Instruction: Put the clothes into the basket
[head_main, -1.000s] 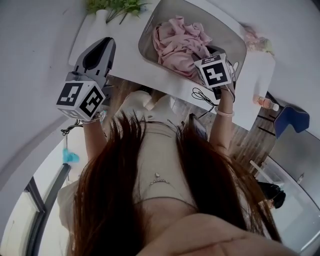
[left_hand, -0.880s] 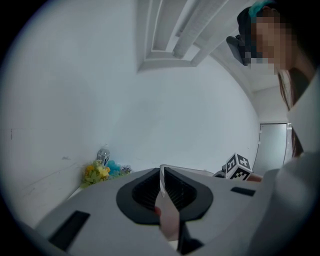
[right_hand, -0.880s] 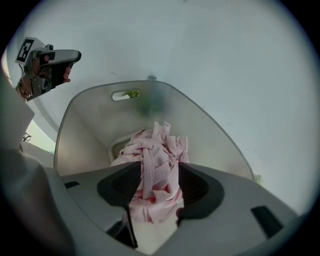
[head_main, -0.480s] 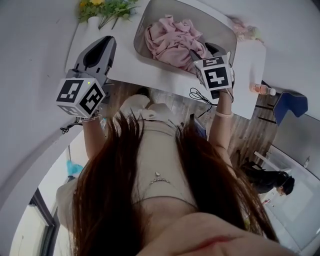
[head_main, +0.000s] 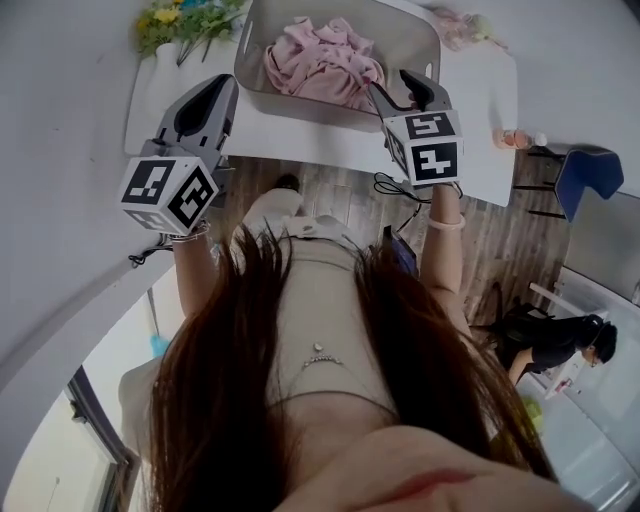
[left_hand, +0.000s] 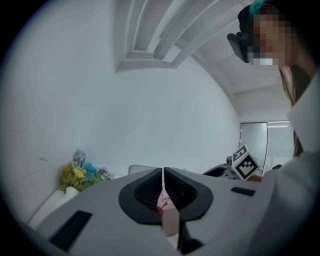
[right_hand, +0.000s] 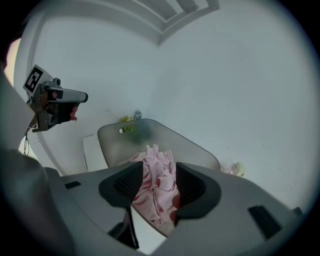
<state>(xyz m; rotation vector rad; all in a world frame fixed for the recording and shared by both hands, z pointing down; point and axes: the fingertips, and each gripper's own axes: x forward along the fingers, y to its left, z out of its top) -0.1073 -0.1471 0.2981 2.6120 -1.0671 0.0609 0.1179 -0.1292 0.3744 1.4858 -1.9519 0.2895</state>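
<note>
A grey basket (head_main: 285, 98) stands on the white table (head_main: 480, 120) with pink clothes (head_main: 320, 62) bunched inside. My right gripper (head_main: 396, 84) hovers at the basket's near right rim. Its jaws are apart and closing, and the pads press on nothing. In the right gripper view the pink clothes (right_hand: 156, 192) show through the gap of the right gripper (right_hand: 159, 172), lying in the basket (right_hand: 196, 148) beyond. My left gripper (head_main: 222, 86) hangs left of the basket, shut and empty. The left gripper view shows the left gripper (left_hand: 163, 175) with its jaws meeting in a thin line.
A bunch of flowers (head_main: 185, 20) stands at the table's far left corner. A small bottle (head_main: 515, 138) sits near the right edge, with a blue chair (head_main: 590, 170) beyond it. A person (head_main: 565, 350) is on the floor at the right. Wood floor lies below the table edge.
The right gripper has drawn back from over the pink clothes to the basket's near rim. The basket has slid toward the top of the head view. The left gripper stays shut.
</note>
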